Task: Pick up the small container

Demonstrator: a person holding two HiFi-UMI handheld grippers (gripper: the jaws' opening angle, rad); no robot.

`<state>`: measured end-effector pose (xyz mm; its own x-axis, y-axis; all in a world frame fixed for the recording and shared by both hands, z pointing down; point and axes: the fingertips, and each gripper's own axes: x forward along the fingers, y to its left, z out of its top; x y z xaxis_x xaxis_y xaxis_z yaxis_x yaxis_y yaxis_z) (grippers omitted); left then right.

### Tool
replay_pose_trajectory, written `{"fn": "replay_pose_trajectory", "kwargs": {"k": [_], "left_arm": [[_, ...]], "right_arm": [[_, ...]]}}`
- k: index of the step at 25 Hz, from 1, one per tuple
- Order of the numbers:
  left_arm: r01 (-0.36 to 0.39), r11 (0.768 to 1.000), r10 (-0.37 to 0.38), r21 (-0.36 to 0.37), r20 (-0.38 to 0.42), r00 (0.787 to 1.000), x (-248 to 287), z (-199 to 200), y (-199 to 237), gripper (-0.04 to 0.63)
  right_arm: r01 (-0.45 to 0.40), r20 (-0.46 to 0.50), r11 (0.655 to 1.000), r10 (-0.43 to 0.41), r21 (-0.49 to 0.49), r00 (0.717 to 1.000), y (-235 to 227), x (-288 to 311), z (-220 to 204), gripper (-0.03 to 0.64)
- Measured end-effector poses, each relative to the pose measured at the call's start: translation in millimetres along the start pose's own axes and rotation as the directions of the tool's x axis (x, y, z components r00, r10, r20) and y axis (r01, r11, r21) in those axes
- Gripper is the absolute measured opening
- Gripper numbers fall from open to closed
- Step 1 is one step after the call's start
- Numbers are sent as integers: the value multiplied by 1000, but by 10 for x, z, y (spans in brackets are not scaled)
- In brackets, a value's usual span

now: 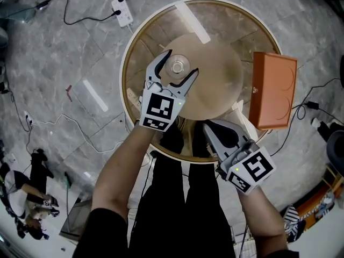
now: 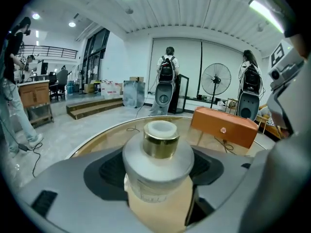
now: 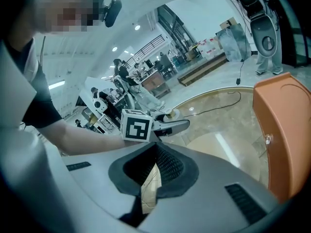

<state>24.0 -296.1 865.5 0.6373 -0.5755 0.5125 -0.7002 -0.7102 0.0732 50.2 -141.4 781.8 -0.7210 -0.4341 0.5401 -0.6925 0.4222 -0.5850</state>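
While left gripper [image 1: 183, 62] jaws gape around small container [image 2: 158, 161] — label unreadable — right gripper [image 1: 207, 126] sits closed.

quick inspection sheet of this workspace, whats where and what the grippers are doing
Surface: round glass-topped table, gold rim.
Job's things: small container, white cap, gold collar, upright on the table.
Clutter: orange box at the table's right edge.
Grippers: left gripper has its jaws apart, one on each side of the container; contact unclear. Right gripper is at the near table edge, jaws together, holding nothing.
Cables: power strip on the floor beyond the table, with a lead running from it.
Surroundings: marble floor; standing fan; people in the background.
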Motion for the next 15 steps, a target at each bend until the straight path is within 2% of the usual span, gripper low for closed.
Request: {"fn": "replay_pose_trajectory", "kwargs": {"k": [4, 9, 12, 15], "left_arm": [[-54, 997, 57, 52, -51, 997, 40, -82, 15, 344], [-53, 996, 59, 66, -86, 994, -16, -37, -76, 341], [-53, 997, 57, 64, -64, 996, -205, 192, -185, 341], [-59, 998, 60, 18, -46, 997, -517, 548, -289, 341]], "right_arm": [[-13, 2, 1000, 13, 1, 1000, 66, -91, -31, 14], [-34, 5, 999, 34, -3, 999, 172, -229, -11, 14], [-44, 9, 999, 44, -15, 999, 299, -370, 46, 14], [-46, 6, 998, 46, -34, 999, 481, -569, 168, 14]]}}
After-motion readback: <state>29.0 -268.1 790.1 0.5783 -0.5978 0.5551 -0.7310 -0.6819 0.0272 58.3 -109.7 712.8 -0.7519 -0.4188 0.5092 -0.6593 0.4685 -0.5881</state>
